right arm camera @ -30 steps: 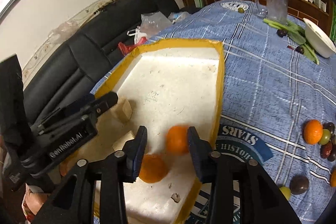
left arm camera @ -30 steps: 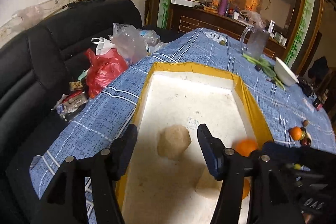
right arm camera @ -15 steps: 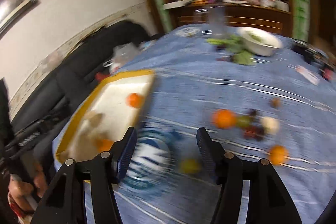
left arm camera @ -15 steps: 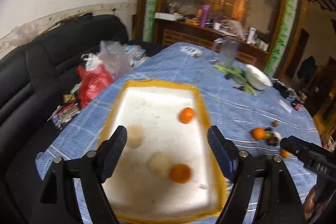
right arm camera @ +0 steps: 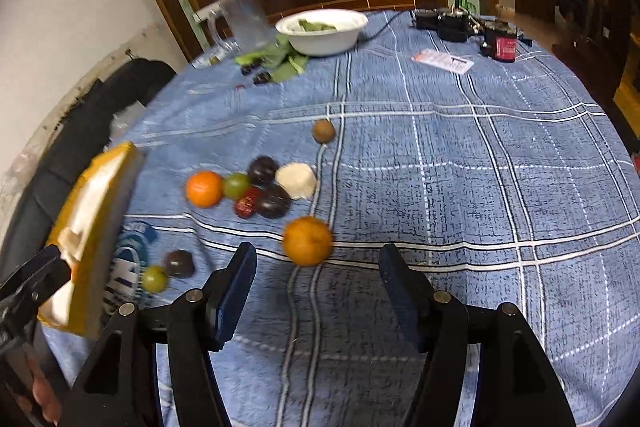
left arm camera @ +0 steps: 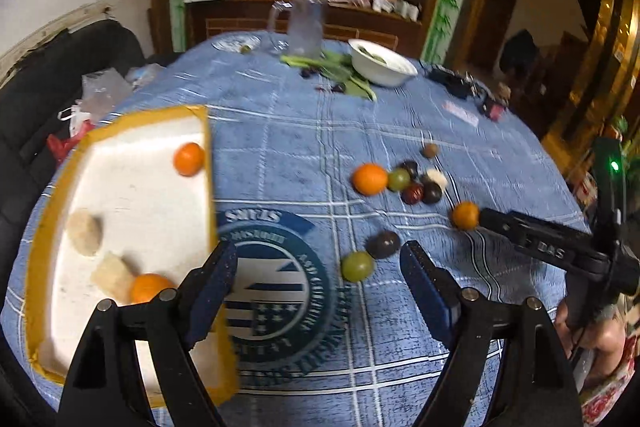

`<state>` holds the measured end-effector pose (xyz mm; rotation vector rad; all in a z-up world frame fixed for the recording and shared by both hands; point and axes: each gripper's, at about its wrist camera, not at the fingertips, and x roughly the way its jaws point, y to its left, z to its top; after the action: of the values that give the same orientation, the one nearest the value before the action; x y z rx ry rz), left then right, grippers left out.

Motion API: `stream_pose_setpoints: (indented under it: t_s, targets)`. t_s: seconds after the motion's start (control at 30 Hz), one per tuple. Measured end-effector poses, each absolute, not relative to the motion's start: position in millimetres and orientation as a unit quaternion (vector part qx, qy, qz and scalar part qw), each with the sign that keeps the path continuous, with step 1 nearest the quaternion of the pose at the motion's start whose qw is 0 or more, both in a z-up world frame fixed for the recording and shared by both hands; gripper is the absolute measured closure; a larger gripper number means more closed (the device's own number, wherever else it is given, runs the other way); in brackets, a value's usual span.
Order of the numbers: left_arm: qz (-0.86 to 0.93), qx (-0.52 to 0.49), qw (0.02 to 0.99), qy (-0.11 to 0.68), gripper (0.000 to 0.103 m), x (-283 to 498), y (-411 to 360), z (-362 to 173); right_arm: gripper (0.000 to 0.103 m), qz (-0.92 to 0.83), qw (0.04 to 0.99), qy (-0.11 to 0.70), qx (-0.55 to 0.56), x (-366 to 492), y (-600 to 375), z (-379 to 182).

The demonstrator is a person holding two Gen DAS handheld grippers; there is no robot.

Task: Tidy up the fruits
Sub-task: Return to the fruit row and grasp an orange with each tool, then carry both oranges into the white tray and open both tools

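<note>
Two oranges are found inside the foam tray, one near its far right wall and one at the near end beside two pale lumps. The sorting is judged partly done. On the blue tablecloth there remain a cluster of an orange, a green fruit, dark plums and a white piece, a lone brown fruit beyond it, a green and dark pair near the printed emblem, and a single orange.

The left gripper is held above the emblem at the tray's right edge, fingers spread wide and empty, with the green and dark pair lying between them in view. The right gripper is levelled low over the cloth, fingers parted and empty, with the single orange just ahead of them and untouched. That orange is judged the likely next pick.
</note>
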<state>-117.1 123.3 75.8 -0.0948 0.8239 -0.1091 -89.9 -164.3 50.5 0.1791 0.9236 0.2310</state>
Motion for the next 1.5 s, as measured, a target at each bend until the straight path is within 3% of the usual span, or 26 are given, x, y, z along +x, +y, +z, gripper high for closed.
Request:
stream_pose_setpoints:
  t_s: [0.27, 0.47, 0.63, 0.73, 0.77, 0.8, 1.03, 1.5]
  targets:
    - [-0.047, -0.056, 0.905, 0.419, 0.020, -54, 104, 71, 0.037, 0.115, 0.885, 0.448, 0.045, -71, -142, 33]
    - [-0.046, -0.091, 0.884, 0.457, 0.021, -5, 91, 37, 0.059, 0.118, 0.885, 0.448, 0.041, -68, -144, 23]
    - [-0.059, -0.070, 0.879, 0.467, 0.021, 10, 76, 19, 0.060, 0.118, 0.887, 0.446, 0.021, -69, -138, 22]
    - [-0.061, -0.042, 0.885, 0.459, 0.034, 9, 67, 13, 0.060, 0.119, 0.887, 0.446, 0.019, -69, -138, 22]
    - [-0.067, -0.037, 0.888, 0.453, 0.055, 7, 65, 16, 0.060, 0.119, 0.887, 0.447, 0.020, -69, -138, 22]
    - [-0.072, -0.036, 0.889, 0.451, 0.069, 6, 64, 17, 0.060, 0.119, 0.886, 0.447, 0.020, -69, -138, 22]
    - [-0.074, -0.039, 0.894, 0.441, 0.069, -7, 64, 28, 0.068, 0.124, 0.886, 0.446, 0.027, -71, -139, 23]
    - [-0.038, -0.079, 0.930, 0.356, 0.069, -78, 114, 79, 0.069, 0.113, 0.909, 0.398, 0.051, -80, -152, 41]
